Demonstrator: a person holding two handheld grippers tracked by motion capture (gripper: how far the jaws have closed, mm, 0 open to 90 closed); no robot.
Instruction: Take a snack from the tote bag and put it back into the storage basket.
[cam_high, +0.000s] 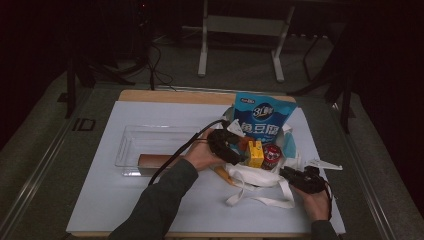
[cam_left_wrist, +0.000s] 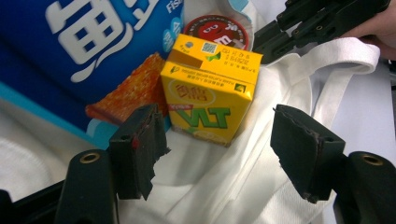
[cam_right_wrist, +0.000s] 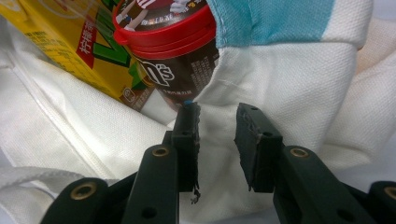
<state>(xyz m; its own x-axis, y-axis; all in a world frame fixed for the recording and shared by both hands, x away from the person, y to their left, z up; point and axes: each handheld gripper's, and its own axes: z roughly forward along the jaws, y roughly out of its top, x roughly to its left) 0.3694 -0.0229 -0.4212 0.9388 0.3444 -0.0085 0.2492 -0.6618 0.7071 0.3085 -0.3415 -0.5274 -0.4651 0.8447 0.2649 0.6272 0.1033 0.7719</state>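
A white tote (cam_high: 260, 175) lies open on the table, holding a yellow carton (cam_left_wrist: 210, 93), a red-lidded tub (cam_right_wrist: 168, 42) and a blue bag (cam_high: 262, 120). The left gripper (cam_left_wrist: 219, 154) is spread, empty, before the carton. The right gripper (cam_right_wrist: 217, 140) pinches the tote's rim.

A white canvas tote bag (cam_high: 260, 177) with a light blue panel holds a bright blue snack pouch (cam_high: 264, 120) printed with white lettering. Beside it sit a yellow drink carton (cam_left_wrist: 210, 95) with green letters and a brown candy tub (cam_right_wrist: 173, 51) with a red lid. Both grippers are black. The table cover (cam_high: 115, 195) is white; a brown roll (cam_high: 155, 160) lies in a clear tray (cam_high: 130, 145).
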